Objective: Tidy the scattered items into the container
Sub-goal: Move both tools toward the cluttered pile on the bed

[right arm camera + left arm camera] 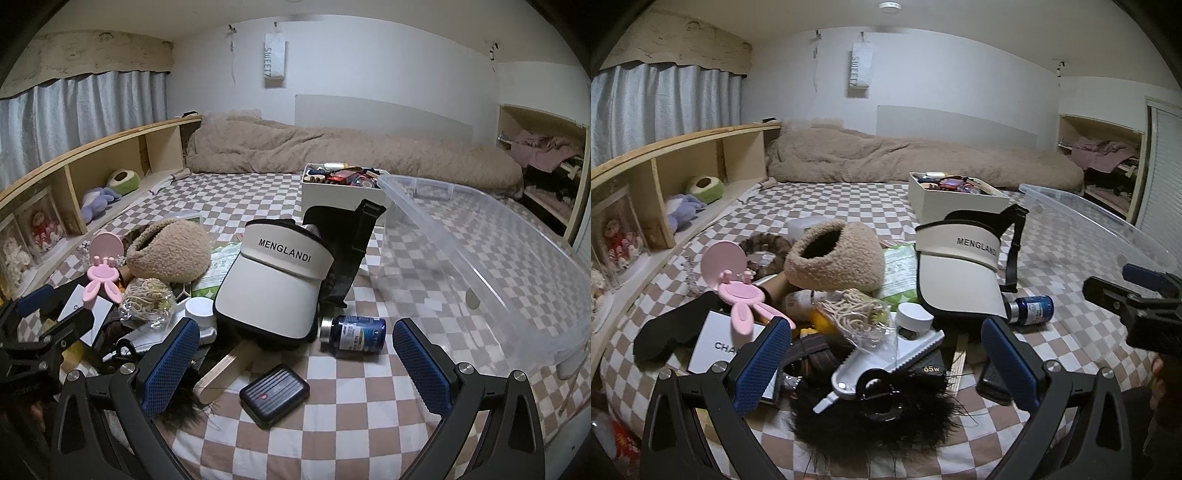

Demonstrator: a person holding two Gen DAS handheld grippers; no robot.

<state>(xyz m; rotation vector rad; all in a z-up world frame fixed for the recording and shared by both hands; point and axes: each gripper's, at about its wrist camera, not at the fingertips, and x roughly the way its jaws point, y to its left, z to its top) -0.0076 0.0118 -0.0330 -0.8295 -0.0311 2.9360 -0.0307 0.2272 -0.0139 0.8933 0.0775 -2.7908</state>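
Note:
A heap of loose items lies on the checkered bed. It holds a white visor cap (960,273) (273,288), a fuzzy beige hat (834,258) (168,251), a pink rabbit mirror (738,291) (103,280), a blue bottle (1032,310) (354,332), a dark case (274,395) and a black furry thing (871,417). A clear plastic bin (480,258) (1089,221) stands at the right. My left gripper (886,365) hangs open over the heap. My right gripper (295,365) is open above the dark case and bottle, holding nothing.
A white box (956,206) (340,192) full of small things stands behind the cap. A brown duvet (905,158) lies along the far wall. A wooden shelf (676,170) with plush toys runs along the left side of the bed.

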